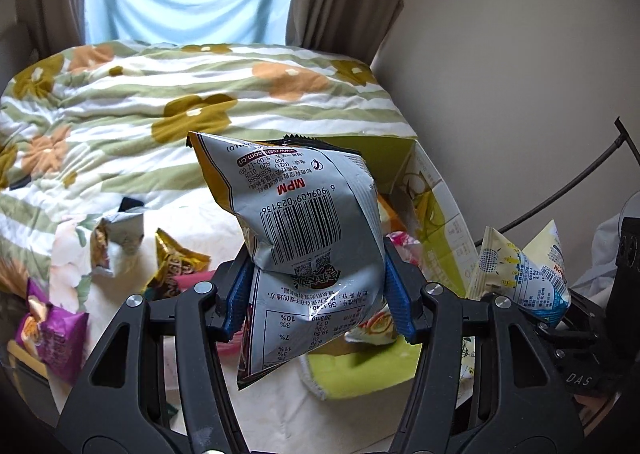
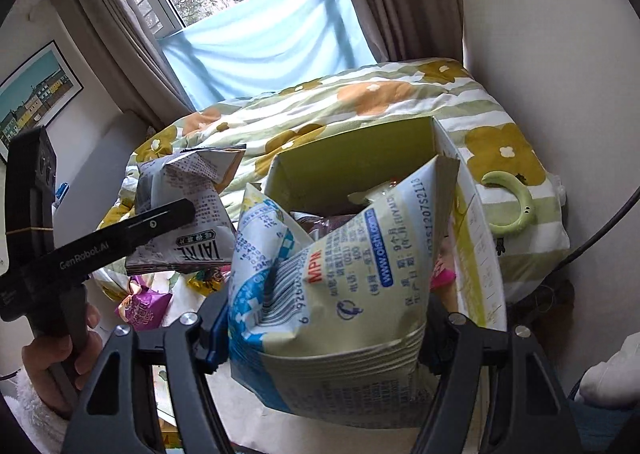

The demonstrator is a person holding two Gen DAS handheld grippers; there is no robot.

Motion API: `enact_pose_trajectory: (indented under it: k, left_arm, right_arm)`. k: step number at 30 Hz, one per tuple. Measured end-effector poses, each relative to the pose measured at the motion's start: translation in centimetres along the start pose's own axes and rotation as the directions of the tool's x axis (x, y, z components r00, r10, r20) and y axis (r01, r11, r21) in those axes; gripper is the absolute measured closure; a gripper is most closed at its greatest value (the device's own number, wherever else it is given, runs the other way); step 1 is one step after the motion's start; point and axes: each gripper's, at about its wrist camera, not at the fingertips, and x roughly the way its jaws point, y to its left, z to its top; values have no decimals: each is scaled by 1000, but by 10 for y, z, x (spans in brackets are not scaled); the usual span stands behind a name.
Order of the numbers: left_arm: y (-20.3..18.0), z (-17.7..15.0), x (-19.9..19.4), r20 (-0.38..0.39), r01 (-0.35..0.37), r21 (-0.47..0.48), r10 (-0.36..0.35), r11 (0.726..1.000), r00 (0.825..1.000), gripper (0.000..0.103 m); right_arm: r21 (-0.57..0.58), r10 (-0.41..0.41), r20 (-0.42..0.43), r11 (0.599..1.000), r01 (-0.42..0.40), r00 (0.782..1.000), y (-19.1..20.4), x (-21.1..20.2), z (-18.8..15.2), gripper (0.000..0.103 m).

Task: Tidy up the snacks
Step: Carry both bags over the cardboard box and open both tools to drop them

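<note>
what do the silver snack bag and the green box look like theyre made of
Silver snack bag: probably metallised plastic film, glossy; it holds sharp creases and glints. Green box: likely printed cardboard, matte inside; its walls stand stiff and flat, with a folded corner.

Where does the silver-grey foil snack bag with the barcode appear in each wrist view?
Left wrist: silver-grey foil snack bag centre, clamped between the left gripper fingers.
Right wrist: left of centre, behind the other gripper's black arm.
Shared landmark: open yellow-green cardboard box.
</note>
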Motion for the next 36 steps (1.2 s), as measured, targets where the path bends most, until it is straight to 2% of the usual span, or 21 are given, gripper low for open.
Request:
enact_pose_trajectory:
  k: [5,10,12,14,15,22,30,36]
  left_arm:
    - [-23,18,50,-53,-15,7,15,1000,998,49]
    - [-28,30,97,-117,-16,7,17,1000,993,49]
    - [-29,34,111,-135,-27,10,28,1000,990,39]
    - [-26,33,116,-138,-58,7,59,998,989,3]
    - [-24,32,114,-127,-61,4,61,998,990,0]
    - [-9,23,94,-123,-56,6,56,998,991,1]
    - [-1,27,70,-91,-74,39,78,996,993,1]
    - [0,27,69,-89,-81,53,86,995,992,1]
  right_arm:
    - [-3,9,-39,1000,-9,999,-34,14,20,36]
    - [-2,4,-71,1000,-5,997,-54,33,32,36]
    - [5,6,-79,1000,-6,997,-60,39,35,36]
    - [7,4,-79,1000,-3,997,-62,42,38,36]
    - [8,2,-77,1000,-1,997,-62,44,40,36]
    - [23,-3,-67,1000,5,998,-58,51,51,36]
    - [-4,-15,-58,1000,15,998,-45,73,88,36]
    - [-24,-71,-86,997,69,994,-47,108,109,28]
